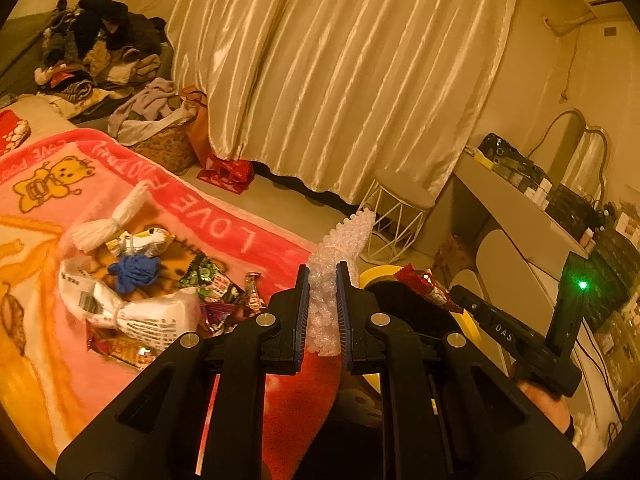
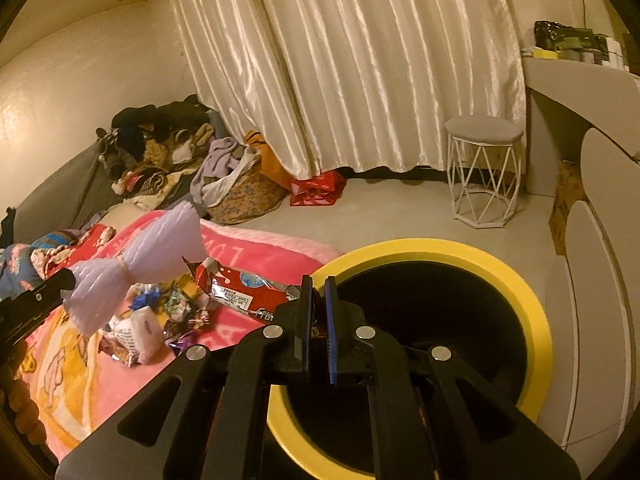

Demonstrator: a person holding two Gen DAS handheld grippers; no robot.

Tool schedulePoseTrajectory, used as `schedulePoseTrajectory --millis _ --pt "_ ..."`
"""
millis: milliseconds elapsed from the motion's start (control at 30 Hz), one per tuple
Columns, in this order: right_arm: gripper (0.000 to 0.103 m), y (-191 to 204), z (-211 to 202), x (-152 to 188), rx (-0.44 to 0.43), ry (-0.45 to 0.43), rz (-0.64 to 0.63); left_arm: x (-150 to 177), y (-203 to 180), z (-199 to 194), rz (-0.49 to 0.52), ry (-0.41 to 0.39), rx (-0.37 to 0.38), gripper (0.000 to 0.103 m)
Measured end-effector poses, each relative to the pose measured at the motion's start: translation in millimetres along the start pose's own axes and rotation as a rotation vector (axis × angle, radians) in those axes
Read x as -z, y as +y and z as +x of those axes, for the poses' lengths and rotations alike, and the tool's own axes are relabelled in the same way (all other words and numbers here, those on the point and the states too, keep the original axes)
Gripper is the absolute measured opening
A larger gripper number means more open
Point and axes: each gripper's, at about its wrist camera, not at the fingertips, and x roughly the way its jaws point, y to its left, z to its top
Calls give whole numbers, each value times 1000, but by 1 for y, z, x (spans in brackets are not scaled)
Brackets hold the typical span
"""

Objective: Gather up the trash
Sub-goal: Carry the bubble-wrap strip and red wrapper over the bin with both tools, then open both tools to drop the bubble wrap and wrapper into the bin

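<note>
Left gripper [image 1: 323, 280] clamps a bubble-wrap bundle [image 1: 344, 240] beside the yellow-rimmed bin [image 2: 532, 300]; right gripper [image 2: 319, 292] pinches a red snack wrapper [image 2: 240, 288] at its rim

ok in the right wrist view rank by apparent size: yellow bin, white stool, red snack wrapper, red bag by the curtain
1. yellow bin, nearest
2. white stool
3. red snack wrapper in the right claw
4. red bag, farther off; 3 and 4 look close, order unsure

The yellow-rimmed bin [image 2: 440, 252] has its near rim hidden behind the right gripper [image 2: 319, 312], and its dark inside shows no contents. The red snack wrapper [image 2: 240, 290] disappears between the fingers [image 2: 306, 312]. Print on the white packet [image 1: 152, 316] is too small to read. Items on the desk [image 1: 516, 196] blur together.
</note>
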Motion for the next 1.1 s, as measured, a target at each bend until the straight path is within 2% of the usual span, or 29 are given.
schedulePoseTrajectory --millis 633,1100 --pt "6 -42 4 3 121 -7 60 16 -41 32 78 67 42 8" --pt "6 -72 8 12 207 21 160 34 -72 81 136 157 37 9"
